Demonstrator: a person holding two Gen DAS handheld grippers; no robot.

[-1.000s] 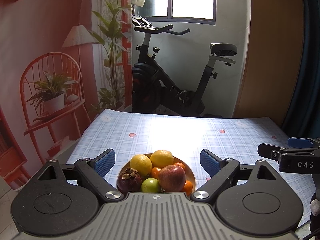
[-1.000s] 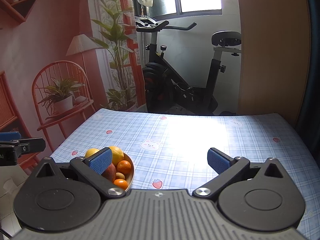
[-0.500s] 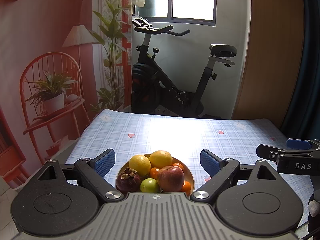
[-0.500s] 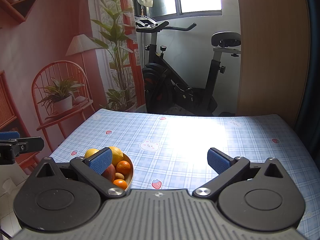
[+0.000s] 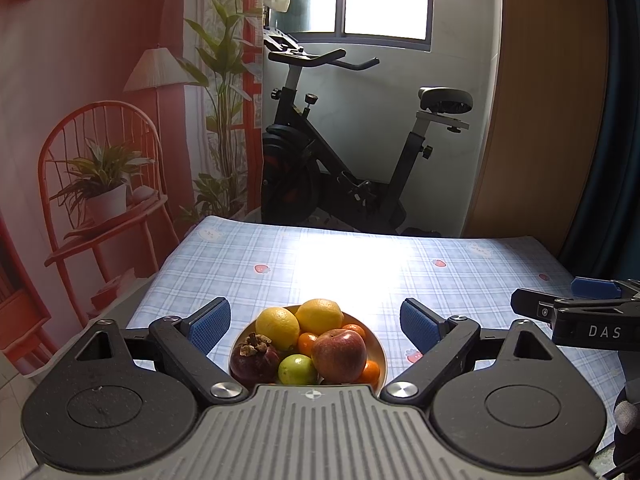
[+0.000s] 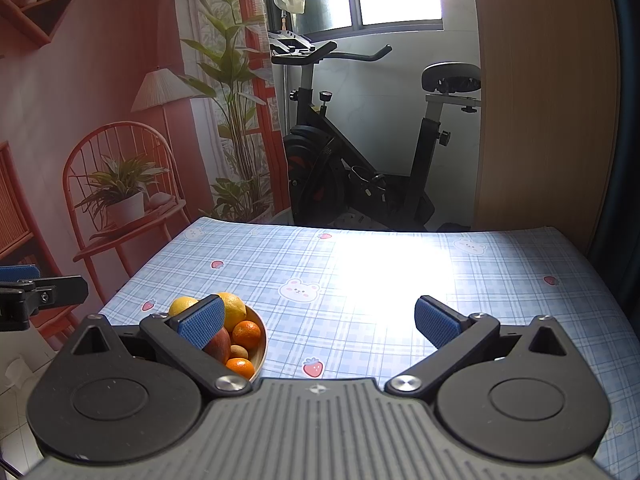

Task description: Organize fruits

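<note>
My left gripper [image 5: 316, 324] is spread wide and empty, as is my right gripper [image 6: 320, 322]. The bowl [image 5: 378, 350] sits between my left pads, heaped: apple [image 5: 339, 354] at 3 o'clock, mangosteen [image 5: 255, 360] at 9, lemons [image 5: 298, 320] at 12. Risk as I judge it: a careless pinch on the heap sends round fruit rolling off the table [image 6: 360, 264].

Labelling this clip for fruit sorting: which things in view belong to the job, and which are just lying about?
Job: bowl, lemons, apple, mangosteen, lime, oranges, left gripper, right gripper, both with jaws open.

Lying about: exercise bike, tablecloth.
</note>
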